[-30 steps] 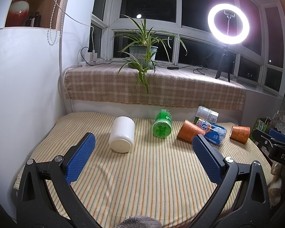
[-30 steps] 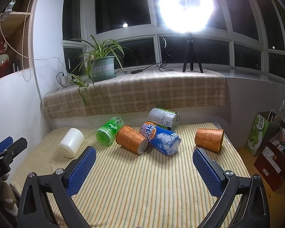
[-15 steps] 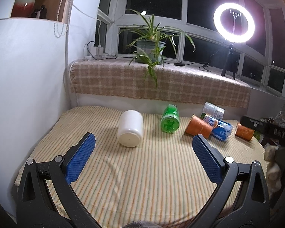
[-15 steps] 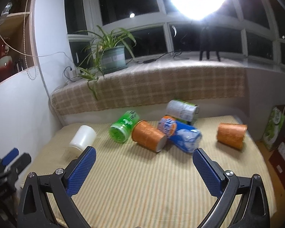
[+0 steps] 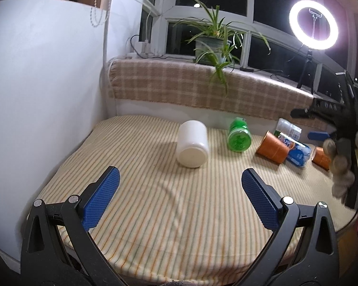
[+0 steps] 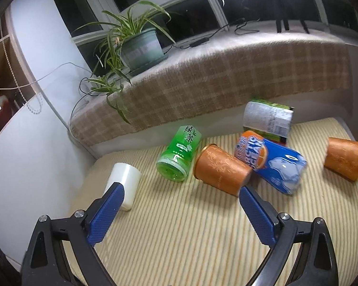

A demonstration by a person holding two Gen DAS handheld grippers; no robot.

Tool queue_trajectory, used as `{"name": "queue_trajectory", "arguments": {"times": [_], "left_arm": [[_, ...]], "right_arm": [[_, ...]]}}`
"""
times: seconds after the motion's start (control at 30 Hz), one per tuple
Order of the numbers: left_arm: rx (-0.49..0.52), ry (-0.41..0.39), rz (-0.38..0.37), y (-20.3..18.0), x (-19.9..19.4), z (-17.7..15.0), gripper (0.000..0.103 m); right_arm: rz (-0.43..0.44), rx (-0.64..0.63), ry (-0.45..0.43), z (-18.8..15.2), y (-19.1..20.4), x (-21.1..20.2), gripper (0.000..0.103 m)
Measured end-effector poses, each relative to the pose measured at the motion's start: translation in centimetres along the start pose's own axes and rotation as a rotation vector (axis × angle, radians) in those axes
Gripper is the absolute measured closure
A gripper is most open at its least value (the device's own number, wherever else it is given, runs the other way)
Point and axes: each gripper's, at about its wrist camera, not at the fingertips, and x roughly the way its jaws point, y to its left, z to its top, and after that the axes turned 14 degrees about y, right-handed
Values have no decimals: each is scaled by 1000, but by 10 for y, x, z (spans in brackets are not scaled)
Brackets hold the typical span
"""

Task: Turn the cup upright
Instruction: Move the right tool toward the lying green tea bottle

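None of the cups stands upright yet; by my reading the task has not begun in earnest. The near orange embossed paper cup (image 6: 220,172) lies on its side on the striped mattress cover (image 6: 202,238), touching the blue drink can (image 6: 274,164) and just beside the green tea can (image 6: 179,157). A second orange embossed paper cup (image 6: 344,158) lies toppled well apart at the right. The white plastic jar (image 5: 192,146) also lies on its side. The right gripper (image 6: 179,213) is spread wide and empty, short of the near cup. The left gripper (image 5: 179,197) is likewise wide and empty. Approach, grasp and turning all remain.
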Motion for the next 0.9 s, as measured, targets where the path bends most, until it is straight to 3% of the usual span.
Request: {"name": "queue_trajectory", "arguments": {"times": [0.27,0.57,0.9], "left_arm": [[-23,23,8,13,4,-4,0],[-47,35,26,31,7,-5,0],[-83,45,48,53,11,-6,0]], "right_arm": [[26,4,83,42,12,37,13],[-36,60,190,89,20,99,24],[-114,119,263,120,17,152,30]]}}
